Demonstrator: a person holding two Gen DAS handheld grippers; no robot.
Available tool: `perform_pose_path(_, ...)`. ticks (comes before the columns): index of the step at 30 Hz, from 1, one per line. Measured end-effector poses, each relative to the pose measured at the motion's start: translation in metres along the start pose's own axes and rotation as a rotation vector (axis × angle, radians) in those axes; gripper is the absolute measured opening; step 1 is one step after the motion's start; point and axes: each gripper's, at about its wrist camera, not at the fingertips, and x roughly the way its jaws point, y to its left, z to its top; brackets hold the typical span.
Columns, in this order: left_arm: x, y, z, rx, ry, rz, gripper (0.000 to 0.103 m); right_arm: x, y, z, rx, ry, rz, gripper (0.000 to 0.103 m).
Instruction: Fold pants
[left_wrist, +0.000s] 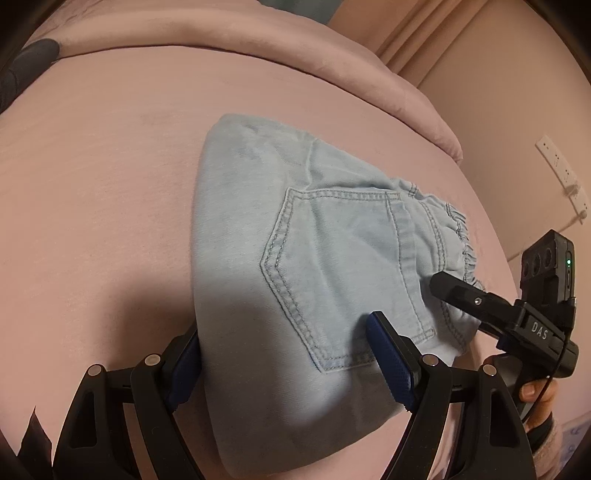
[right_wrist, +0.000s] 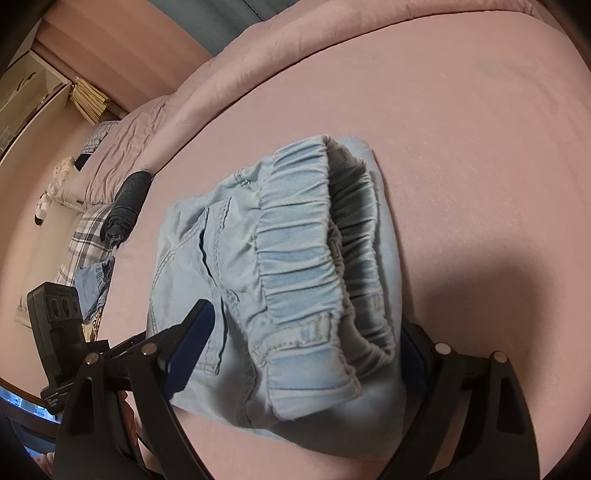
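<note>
Pink cotton sheeting covers the wide bed (left_wrist: 110, 206) that fills both of your views, with a thicker pink duvet (left_wrist: 258, 44) rolled up along its far side. Beyond the bed you see a pale wall carrying a white socket strip (left_wrist: 561, 173).

Near the middle of the sheet lies the folded pair of light blue denim pants (left_wrist: 295, 240), squared into a thick bundle. From your left wrist view the stitched back pocket faces up; from your right wrist view the gathered elastic waistband (right_wrist: 295, 254) faces you, its layers stacked one on another.

Your left tongs (left_wrist: 284, 362) stand wide apart astride the near end of the bundle: one blue pad sits at the left edge of the denim, the other rests on top of the cloth below the pocket, and nothing is pinched. Your right tongs (right_wrist: 299, 354) are likewise spread, one pad each side of the waistband end, not clamping it.

Toward the far end of the bed a dark grey rolled garment (right_wrist: 127, 206) lies beside a plaid pillow (right_wrist: 85, 240), and a small blue cloth (right_wrist: 94, 291) sits at the bed's edge. Smallest, a white soft toy (right_wrist: 50, 192) rests past the pillows.
</note>
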Motion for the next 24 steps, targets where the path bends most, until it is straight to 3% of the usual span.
perform_pose_path(5,0.000,-0.001,-0.003,0.009,-0.007,0.011,0.081,0.002,0.004,-0.002,-0.020,-0.004,-0.005,0.078)
perform_pose_path(16,-0.005,-0.001,-0.004,-0.006,-0.021,0.057,0.043,0.002,0.012,-0.008,-0.050,-0.029,-0.023,0.054)
perform_pose_path(24,-0.005,-0.012,-0.004,0.036,-0.043,0.119,0.034,-0.005,0.049,-0.017,-0.215,-0.115,-0.172,0.044)
